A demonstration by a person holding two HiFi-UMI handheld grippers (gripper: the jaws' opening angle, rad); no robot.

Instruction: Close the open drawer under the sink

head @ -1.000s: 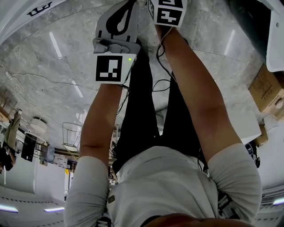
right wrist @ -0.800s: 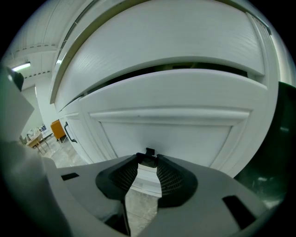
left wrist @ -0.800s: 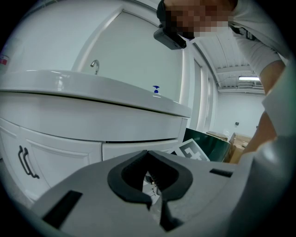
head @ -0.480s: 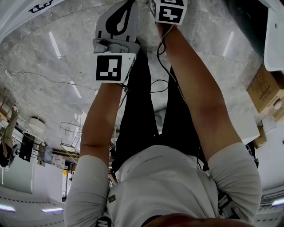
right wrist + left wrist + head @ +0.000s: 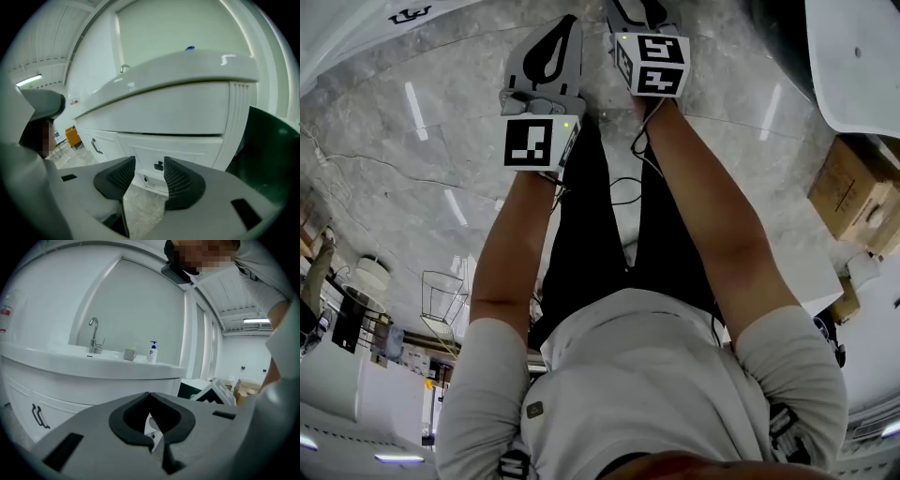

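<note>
Seen along the right gripper (image 5: 149,165), low in the centre of its view, the jaws stand spread wide with nothing between them. Framed in that gap is the drawer (image 5: 185,157) under the curved white sink (image 5: 187,75), with its small dark handle (image 5: 159,165) at mid-frame. The drawer's face appears to sit level with the cabinet panels around it and no dark gap shows, so the closing looks done (a narrower panel just below is too small to judge). The left gripper (image 5: 150,395), at the bottom centre of its own view, is clenched tip to tip on nothing. Its view faces the vanity from the side, with the faucet (image 5: 94,335) at centre left. Little seems left but to confirm the drawer is fully home.
</note>
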